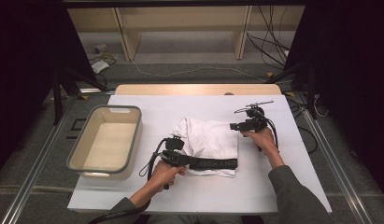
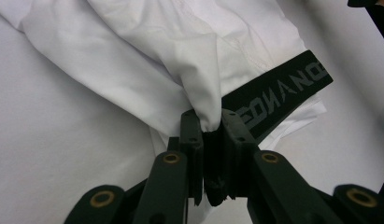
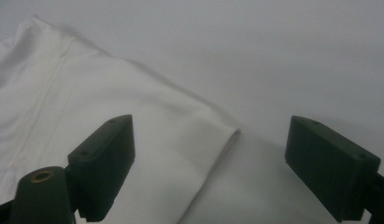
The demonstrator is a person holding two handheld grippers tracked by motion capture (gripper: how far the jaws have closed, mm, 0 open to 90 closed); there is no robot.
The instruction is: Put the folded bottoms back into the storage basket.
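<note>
Left gripper view: left gripper (image 2: 212, 135) pinches white garment (image 2: 147, 60).

So what we've got here is a white fabric garment with a black elastic waistband (image 1: 209, 144), looks like shorts or underwear, lying folded up roughly in the middle of the white table. We can see grey lettering printed along the waistband (image 2: 280, 93), which runs across the near edge of the bundle. The cloth sits in soft, rumpled folds on the left side, with a stitched seam showing, and lies flatter toward the right, where one folded corner (image 3: 227, 133) rests smooth on the table. A pinched-up ridge of the white fabric stands raised just next to the waistband's left end.
</note>
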